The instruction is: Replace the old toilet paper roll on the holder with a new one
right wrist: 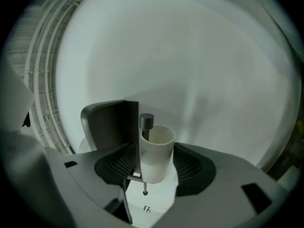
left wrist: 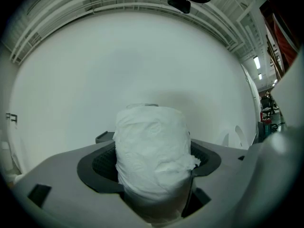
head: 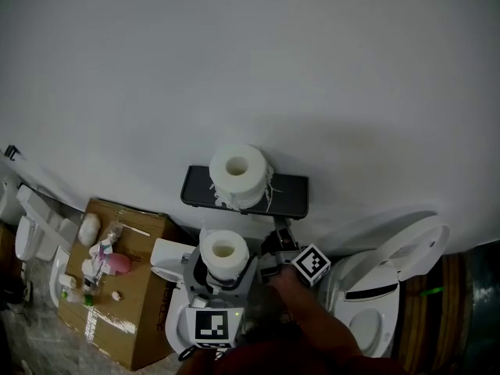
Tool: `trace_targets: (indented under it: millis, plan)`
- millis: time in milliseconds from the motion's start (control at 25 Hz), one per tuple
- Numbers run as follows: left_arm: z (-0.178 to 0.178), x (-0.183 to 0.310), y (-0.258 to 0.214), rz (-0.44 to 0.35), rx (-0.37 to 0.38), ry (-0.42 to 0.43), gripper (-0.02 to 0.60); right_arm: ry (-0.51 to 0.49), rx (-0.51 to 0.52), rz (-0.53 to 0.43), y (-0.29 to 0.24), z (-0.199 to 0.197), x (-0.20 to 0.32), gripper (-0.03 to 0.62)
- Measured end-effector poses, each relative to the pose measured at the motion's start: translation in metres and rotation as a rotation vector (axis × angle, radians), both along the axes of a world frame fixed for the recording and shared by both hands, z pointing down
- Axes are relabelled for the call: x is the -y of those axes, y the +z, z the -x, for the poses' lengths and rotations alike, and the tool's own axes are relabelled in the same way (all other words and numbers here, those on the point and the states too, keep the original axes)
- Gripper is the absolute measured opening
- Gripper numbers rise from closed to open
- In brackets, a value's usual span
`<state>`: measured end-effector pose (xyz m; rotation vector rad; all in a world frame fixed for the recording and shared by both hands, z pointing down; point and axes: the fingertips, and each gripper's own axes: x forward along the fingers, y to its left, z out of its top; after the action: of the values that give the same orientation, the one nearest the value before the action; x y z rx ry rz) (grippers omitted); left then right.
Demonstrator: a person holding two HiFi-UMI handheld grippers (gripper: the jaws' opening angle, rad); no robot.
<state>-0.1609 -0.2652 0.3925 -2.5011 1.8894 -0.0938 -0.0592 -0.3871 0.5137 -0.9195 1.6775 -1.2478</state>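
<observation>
Right gripper stood wide open, gripping nothing, around the empty cardboard core on the holder's spindle — judged light, crushable, best pinched gently mid-wall — while left gripper clamped the soft new roll.

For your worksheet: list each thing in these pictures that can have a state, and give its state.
Left gripper: shut on a full roll, held upright.
Right gripper: open, jaws either side of the tube.
Tube: bare, on the spindle.
Second roll: standing on end on the shelf.
Toilet lid: up.
</observation>
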Motion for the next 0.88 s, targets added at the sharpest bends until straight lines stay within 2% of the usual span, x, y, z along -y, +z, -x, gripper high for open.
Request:
trace_targets:
  millis: [40, 80, 360, 720, 800, 880]
  plan:
    - [0.001, -0.001, 0.001, 0.002, 0.001, -0.006, 0.425, 0.002, 0.002, -0.007, -0.002, 0.000, 0.001, 0.244]
    - [0.003, -0.001, 0.002, 0.005, 0.000, -0.010, 0.425, 0.006, -0.002, -0.011, -0.003, -0.001, 0.001, 0.205]
    - [0.002, 0.002, 0.005, 0.004, -0.010, -0.013, 0.425, 0.055, 0.004, -0.020, -0.007, -0.025, 0.003, 0.193]
    - [-0.025, 0.007, 0.009, 0.009, -0.021, 0.046, 0.425, 0.210, 0.006, -0.018, -0.010, -0.116, -0.012, 0.192]
    - [-0.030, 0.008, 0.009, 0.006, -0.027, 0.059, 0.425, 0.232, -0.027, -0.034, -0.013, -0.133, -0.019, 0.192]
    - [-0.034, 0.010, 0.010, 0.010, -0.030, 0.069, 0.425, 0.221, -0.118, -0.087, -0.024, -0.139, -0.027, 0.192]
